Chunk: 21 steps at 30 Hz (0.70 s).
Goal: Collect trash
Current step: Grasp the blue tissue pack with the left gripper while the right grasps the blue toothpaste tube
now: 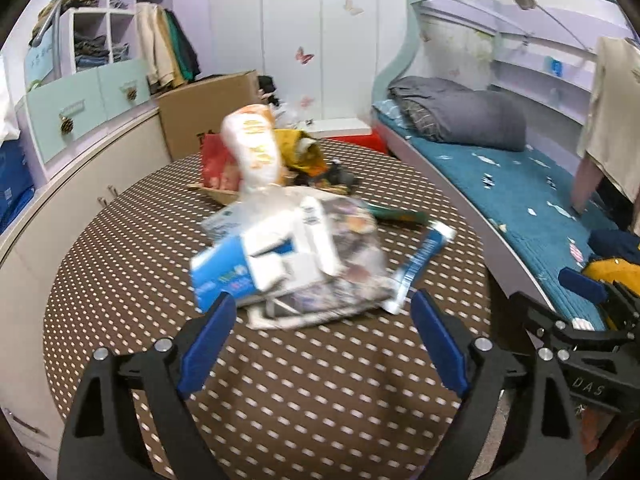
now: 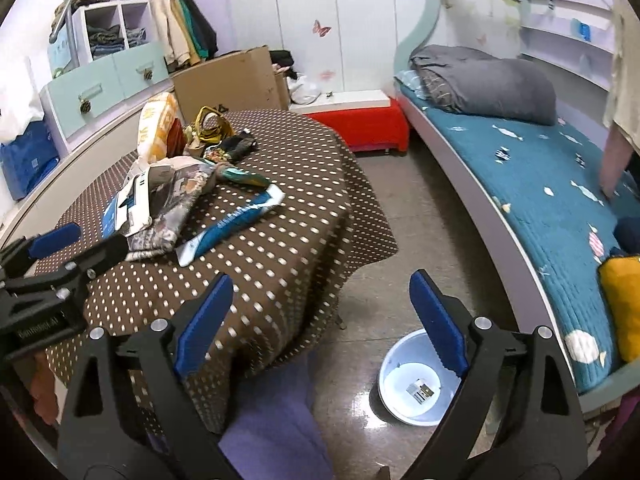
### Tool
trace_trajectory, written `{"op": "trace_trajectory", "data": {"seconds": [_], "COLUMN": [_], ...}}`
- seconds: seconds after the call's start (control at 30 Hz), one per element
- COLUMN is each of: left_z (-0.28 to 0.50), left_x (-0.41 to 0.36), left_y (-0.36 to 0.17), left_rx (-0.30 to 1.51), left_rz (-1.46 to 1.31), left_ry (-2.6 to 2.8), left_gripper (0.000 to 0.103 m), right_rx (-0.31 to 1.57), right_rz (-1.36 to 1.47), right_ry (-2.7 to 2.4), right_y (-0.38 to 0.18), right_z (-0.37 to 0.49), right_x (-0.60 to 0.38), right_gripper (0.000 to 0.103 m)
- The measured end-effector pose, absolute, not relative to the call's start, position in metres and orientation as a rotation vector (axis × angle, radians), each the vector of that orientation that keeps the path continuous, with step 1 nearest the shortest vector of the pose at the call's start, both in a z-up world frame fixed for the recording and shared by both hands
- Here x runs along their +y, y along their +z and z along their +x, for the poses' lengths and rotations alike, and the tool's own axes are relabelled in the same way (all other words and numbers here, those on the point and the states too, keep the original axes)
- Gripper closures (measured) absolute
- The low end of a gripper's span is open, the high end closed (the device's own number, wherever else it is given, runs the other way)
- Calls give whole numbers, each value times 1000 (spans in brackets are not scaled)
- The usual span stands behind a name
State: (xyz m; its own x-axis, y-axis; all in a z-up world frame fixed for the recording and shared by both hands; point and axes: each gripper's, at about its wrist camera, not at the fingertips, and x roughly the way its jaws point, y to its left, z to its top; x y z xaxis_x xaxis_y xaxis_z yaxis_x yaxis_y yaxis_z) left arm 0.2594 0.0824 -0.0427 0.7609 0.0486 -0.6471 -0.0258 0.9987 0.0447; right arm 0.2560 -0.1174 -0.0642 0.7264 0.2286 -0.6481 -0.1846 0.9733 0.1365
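Brown dotted cloth covers the table (image 1: 120, 280), where a heap of trash (image 1: 296, 256) is seen mid-frame, just beyond the left hand-held gripper (image 1: 324, 312), whose jaws are spread and empty. The right hand-held gripper (image 2: 320, 292), likewise spread, is held above a pale blue basin (image 2: 400, 396) on the floor, lower right.
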Motion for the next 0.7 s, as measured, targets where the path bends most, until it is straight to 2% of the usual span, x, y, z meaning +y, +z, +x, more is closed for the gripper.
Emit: {"op": "trace_trajectory", "data": {"seconds": [0.1, 0.53, 0.6, 0.67, 0.7], "left_z": [275, 365, 365, 359, 356], "left_x": [95, 107, 119, 130, 136], "left_y": [-38, -55, -57, -51, -47], "left_rx": [721, 906, 926, 903, 895], "left_rz": [21, 14, -41, -56, -59], "left_ry": [61, 144, 139, 132, 140], "left_gripper": [11, 11, 16, 42, 44], "right_rx": [743, 834, 843, 848, 851], "right_rz": [59, 62, 53, 41, 34], "right_ry": [242, 253, 259, 260, 264], "right_y": [-65, -71, -71, -71, -71], "right_z": [271, 329, 336, 340, 343], "right_x": [-105, -80, -78, -74, -71], "right_gripper": [14, 14, 14, 14, 14]}}
